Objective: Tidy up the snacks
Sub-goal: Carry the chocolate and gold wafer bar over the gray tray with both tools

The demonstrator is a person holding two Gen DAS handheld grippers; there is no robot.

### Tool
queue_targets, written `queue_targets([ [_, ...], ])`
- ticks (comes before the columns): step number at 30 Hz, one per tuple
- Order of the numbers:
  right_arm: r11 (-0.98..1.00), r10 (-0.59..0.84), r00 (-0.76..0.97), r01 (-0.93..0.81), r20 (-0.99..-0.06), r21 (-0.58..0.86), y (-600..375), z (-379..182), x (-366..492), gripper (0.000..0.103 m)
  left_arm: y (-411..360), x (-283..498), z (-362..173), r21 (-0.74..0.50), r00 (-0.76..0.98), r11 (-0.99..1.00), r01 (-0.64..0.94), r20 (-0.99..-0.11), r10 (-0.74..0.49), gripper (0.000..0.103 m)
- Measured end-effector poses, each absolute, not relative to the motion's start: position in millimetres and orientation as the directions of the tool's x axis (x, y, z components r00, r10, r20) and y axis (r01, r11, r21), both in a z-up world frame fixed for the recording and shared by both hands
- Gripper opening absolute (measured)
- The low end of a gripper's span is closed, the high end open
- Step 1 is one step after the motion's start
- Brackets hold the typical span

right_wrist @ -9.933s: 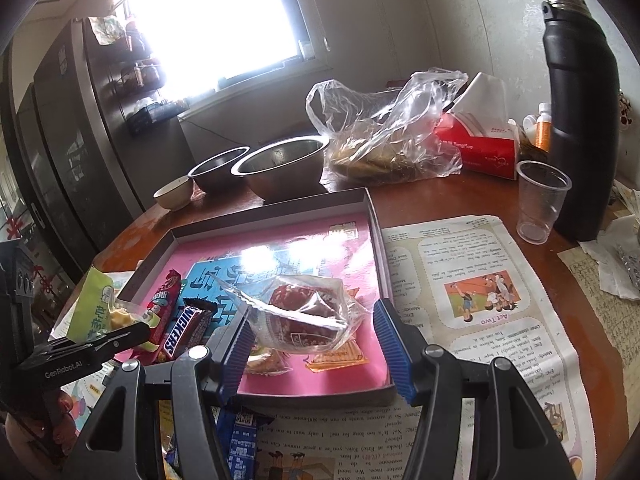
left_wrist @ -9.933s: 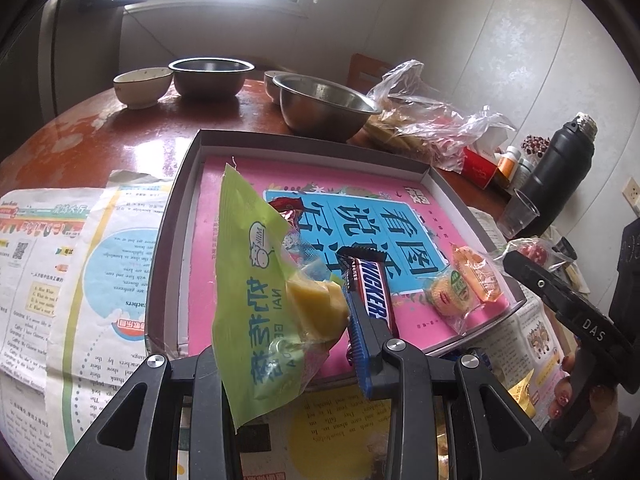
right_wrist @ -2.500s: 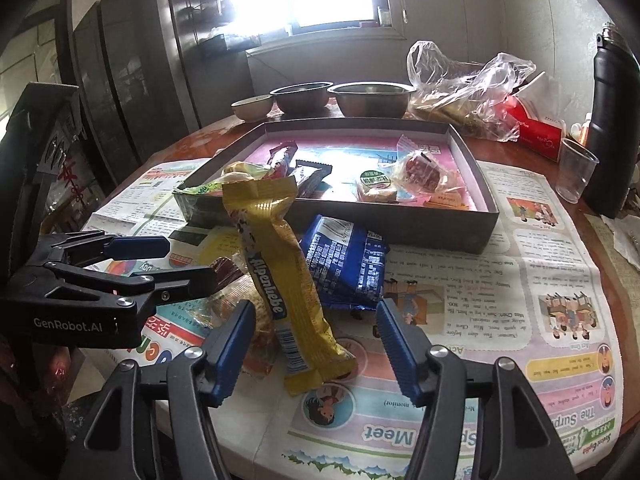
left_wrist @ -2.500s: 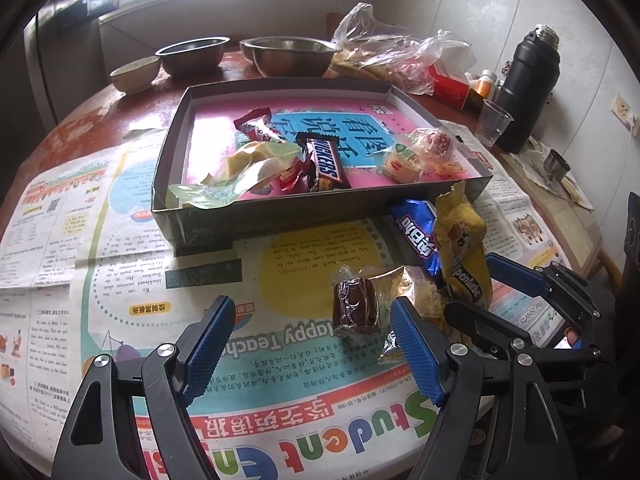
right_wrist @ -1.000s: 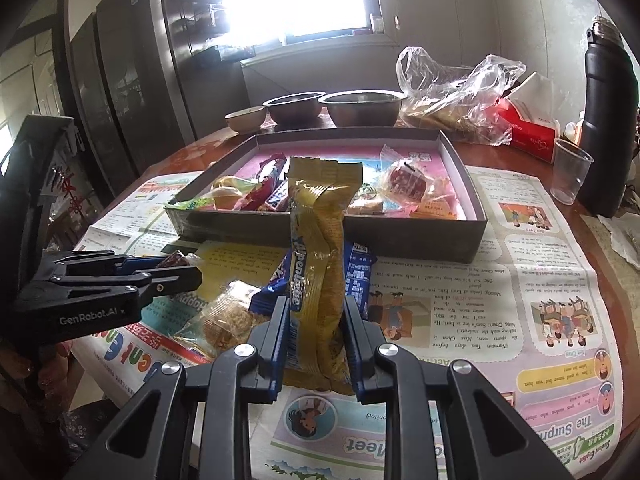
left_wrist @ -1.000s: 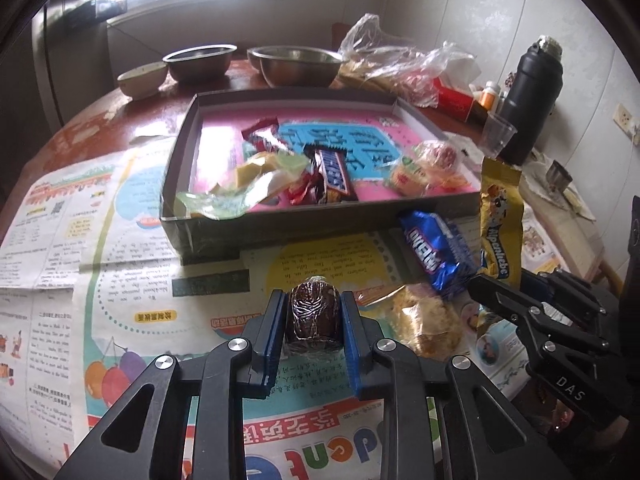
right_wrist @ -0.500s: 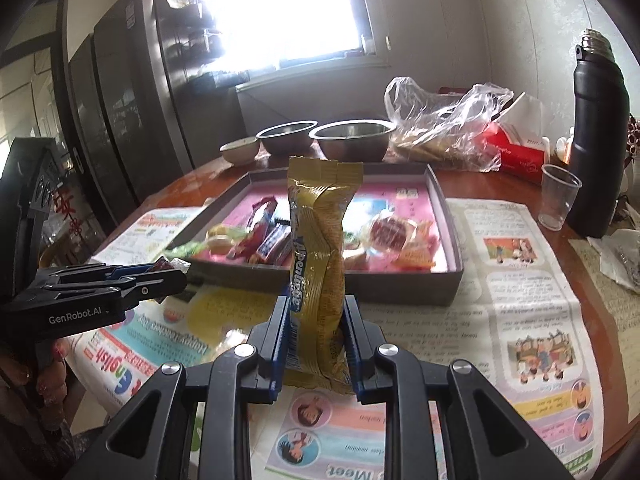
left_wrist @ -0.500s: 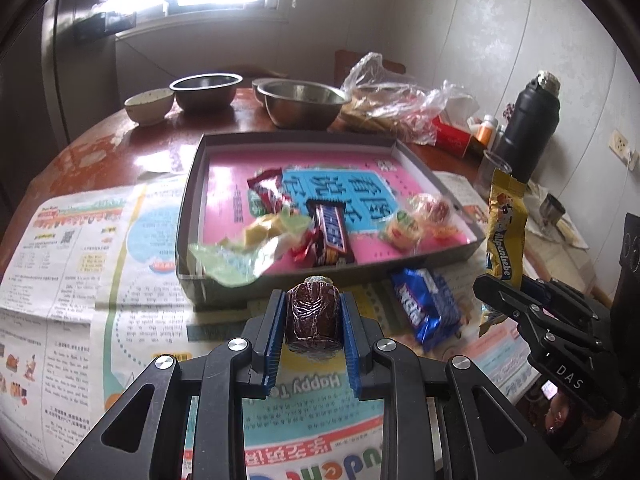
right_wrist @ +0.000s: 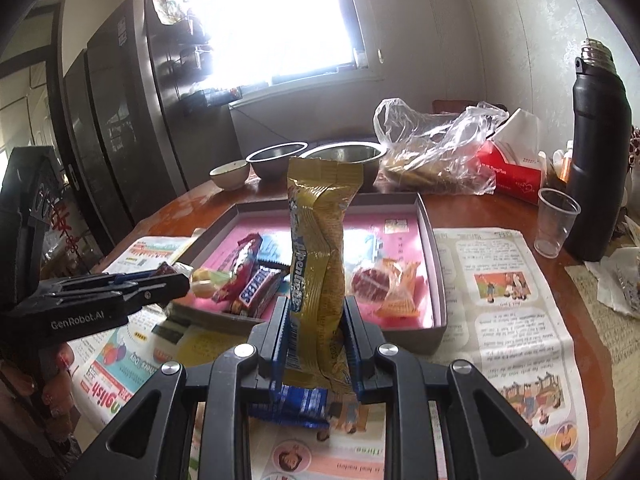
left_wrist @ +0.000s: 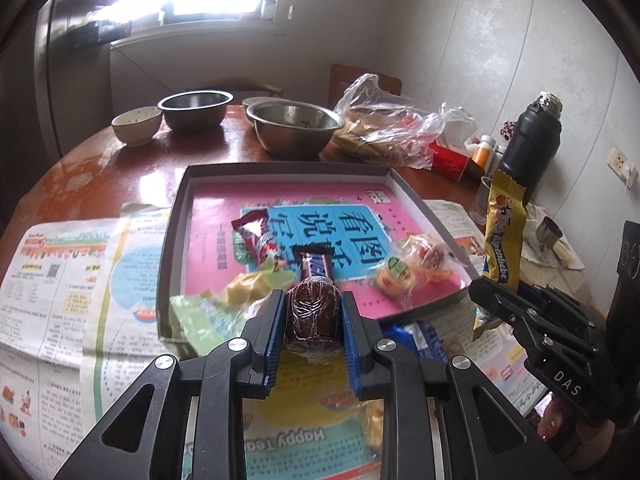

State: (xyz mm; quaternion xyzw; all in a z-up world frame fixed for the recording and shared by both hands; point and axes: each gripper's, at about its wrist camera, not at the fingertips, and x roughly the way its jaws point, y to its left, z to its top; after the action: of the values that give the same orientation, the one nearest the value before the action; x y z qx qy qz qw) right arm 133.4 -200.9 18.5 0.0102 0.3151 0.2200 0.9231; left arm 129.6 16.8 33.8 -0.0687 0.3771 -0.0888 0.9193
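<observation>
My left gripper [left_wrist: 313, 322] is shut on a brown wrapped cake [left_wrist: 313, 316], held above the near edge of the grey box [left_wrist: 176, 216]. My right gripper [right_wrist: 316, 340] is shut on a tall yellow snack packet [right_wrist: 322, 256] that stands upright before the grey box [right_wrist: 434, 264]. In the left wrist view the yellow packet [left_wrist: 502, 236] hangs at the right of the box. Inside the box lie a Snickers bar [left_wrist: 316, 266], a red wrapper [left_wrist: 254, 236], a green packet [left_wrist: 204, 320] and clear-wrapped sweets [left_wrist: 416, 260]. A blue packet [right_wrist: 298, 402] rests on the newspaper below my right gripper.
Newspaper [left_wrist: 60, 280] covers the round wooden table [left_wrist: 88, 164]. Steel bowls [left_wrist: 294, 128], a small ceramic bowl [left_wrist: 137, 125] and a plastic bag [left_wrist: 396, 128] stand behind the box. A black flask [right_wrist: 596, 160], a plastic cup [right_wrist: 556, 222] and a red tissue box [right_wrist: 514, 172] sit at the right.
Both grippers have risen and moved toward the box, each keeping its snack. The box now looks closer and fills more of both views.
</observation>
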Motion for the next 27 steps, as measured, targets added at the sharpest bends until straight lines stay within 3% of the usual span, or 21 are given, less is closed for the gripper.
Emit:
queue_targets([
  [16, 0.892, 0.438, 0.709, -0.419, -0.553, 0.169, -182.5, 31.4, 169.4, 0.026, 11.0, 168.3, 34.0, -0.187, 0.704, 0.976, 0.110, -0.679, -0.209, 0.027],
  [27, 0.882, 0.447, 0.656, -0.436, -0.608, 0.177, -161.9, 12.0, 190.7, 0.026, 8.0, 186.4, 11.2, -0.185, 0.662, 0.977, 0.105, -0.720, -0.208, 0.027],
])
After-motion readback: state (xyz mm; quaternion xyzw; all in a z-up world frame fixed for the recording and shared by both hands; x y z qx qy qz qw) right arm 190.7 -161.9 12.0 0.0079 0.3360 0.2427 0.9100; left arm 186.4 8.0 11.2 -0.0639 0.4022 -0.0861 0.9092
